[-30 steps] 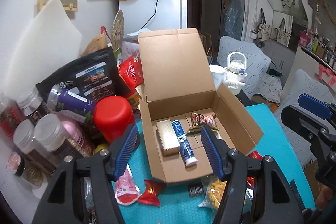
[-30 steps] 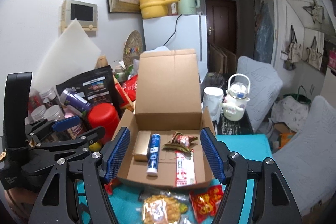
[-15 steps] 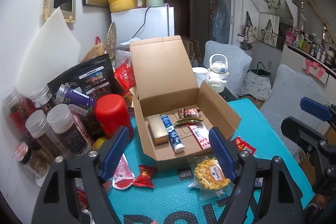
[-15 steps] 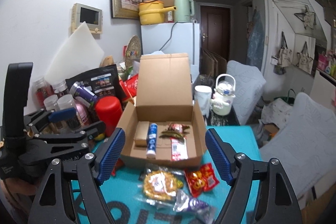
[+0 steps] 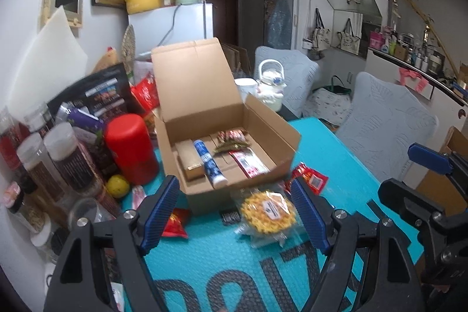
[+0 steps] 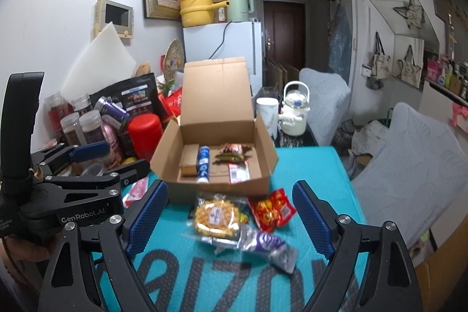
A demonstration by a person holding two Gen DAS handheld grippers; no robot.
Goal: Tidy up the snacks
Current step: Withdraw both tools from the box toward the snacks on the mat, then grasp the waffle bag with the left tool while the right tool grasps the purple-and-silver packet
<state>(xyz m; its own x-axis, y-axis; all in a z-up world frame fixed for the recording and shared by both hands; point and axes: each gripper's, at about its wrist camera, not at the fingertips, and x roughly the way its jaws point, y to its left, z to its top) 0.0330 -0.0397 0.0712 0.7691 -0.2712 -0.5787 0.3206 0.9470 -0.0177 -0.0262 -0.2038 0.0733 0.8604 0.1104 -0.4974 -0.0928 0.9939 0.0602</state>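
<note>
Cardboard box (image 5: 231, 133) is sitting open near the far edge of the teal table mat (image 5: 234, 262), its lid standing upright. Inside it, from left to right, are lying a tan packet (image 5: 190, 158), a blue-and-white tube (image 5: 209, 164), a brown-and-red wrapped snack (image 5: 231, 139) and a flat red sachet (image 5: 250, 163). Just in front of the box, toward the near edge, are lying a round yellow snack pack (image 6: 218, 215), a red packet (image 6: 272, 208) and a silver-purple wrapper (image 6: 269, 246). Left gripper (image 5: 235, 211) is hovering above the mat with jaws wide and gripping nothing. Right gripper (image 6: 229, 217) is likewise hovering, jaws wide and unloaded. Red canister (image 5: 130, 146) is standing at the box's left side.
</note>
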